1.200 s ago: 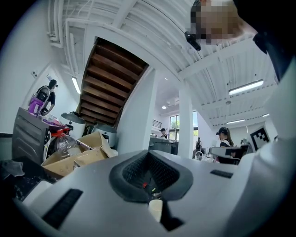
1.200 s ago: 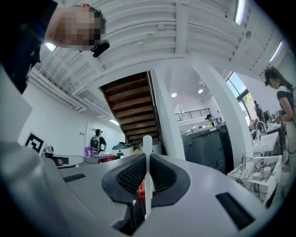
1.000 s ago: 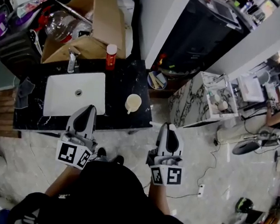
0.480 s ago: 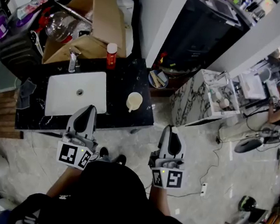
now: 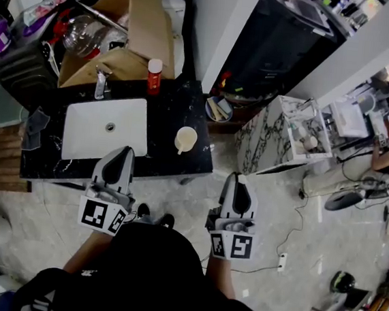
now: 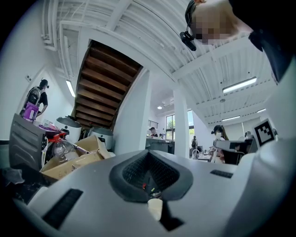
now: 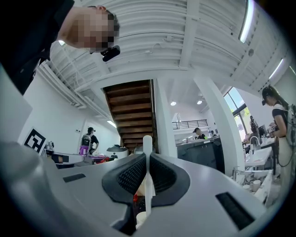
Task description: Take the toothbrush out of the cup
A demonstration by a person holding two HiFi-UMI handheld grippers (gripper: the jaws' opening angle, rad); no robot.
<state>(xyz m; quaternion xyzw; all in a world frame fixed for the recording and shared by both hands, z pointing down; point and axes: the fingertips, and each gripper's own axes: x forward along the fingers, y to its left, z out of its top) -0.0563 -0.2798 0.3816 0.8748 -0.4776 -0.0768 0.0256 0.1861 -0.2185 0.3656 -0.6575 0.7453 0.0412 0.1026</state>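
Toothbrush upright in right gripper

The right tongs, clamped on the toothbrush, now sit slightly further right, off the front right corner of the bench. The white brush end, earlier poking left over that corner, now shows only as a speck at the tongs' tip.
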